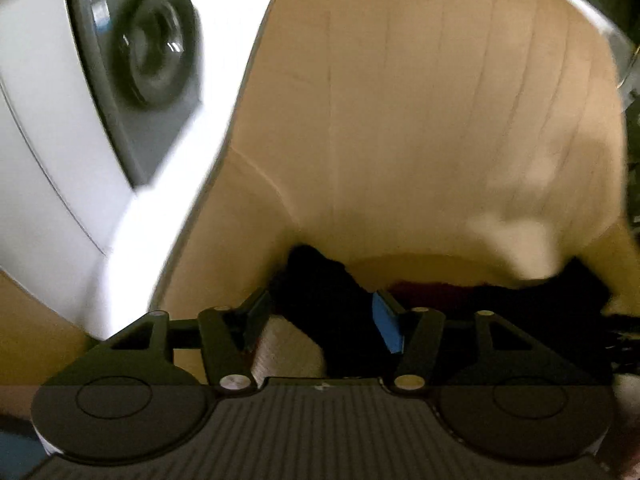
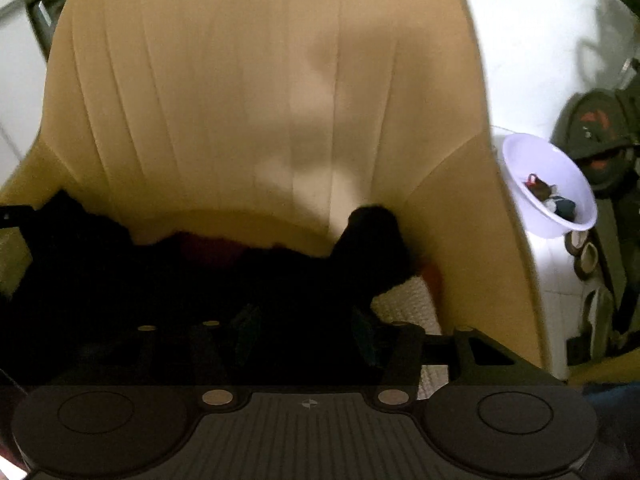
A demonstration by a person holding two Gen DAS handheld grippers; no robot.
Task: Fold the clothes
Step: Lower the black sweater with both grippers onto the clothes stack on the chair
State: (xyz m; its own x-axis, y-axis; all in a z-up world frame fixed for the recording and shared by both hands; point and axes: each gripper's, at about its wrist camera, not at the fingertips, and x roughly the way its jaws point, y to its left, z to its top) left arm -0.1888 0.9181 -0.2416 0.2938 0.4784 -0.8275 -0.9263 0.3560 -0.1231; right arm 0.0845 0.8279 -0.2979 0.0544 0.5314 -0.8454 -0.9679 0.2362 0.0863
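In the left wrist view, the left tool (image 1: 324, 322) points down at a tan padded chair with long stitched lines (image 1: 420, 120). A black fuzzy piece of clothing (image 1: 332, 300) lies on the seat, with a corner poking up between the tool's two fingers. The fingers stand apart with a gap beside the cloth, so this tool looks open and is not holding it. A big white washing machine with a round dark door (image 1: 152, 48) stands off to the left. I think the cloth could slip away here, because the picture is blurry as if the hand moves fast. In the right wrist view, the right tool (image 2: 306, 334) sits right over the same black fuzzy piece of clothing (image 2: 200, 280), which spreads across the seat of the tan chair (image 2: 240, 100). It is very dark, but its fingers seem apart and not squeezing. A white round bowl with small things inside (image 2: 536, 184) sits to the right, well away. The dark cloth hides the fingers, so a grab might miss the edge.
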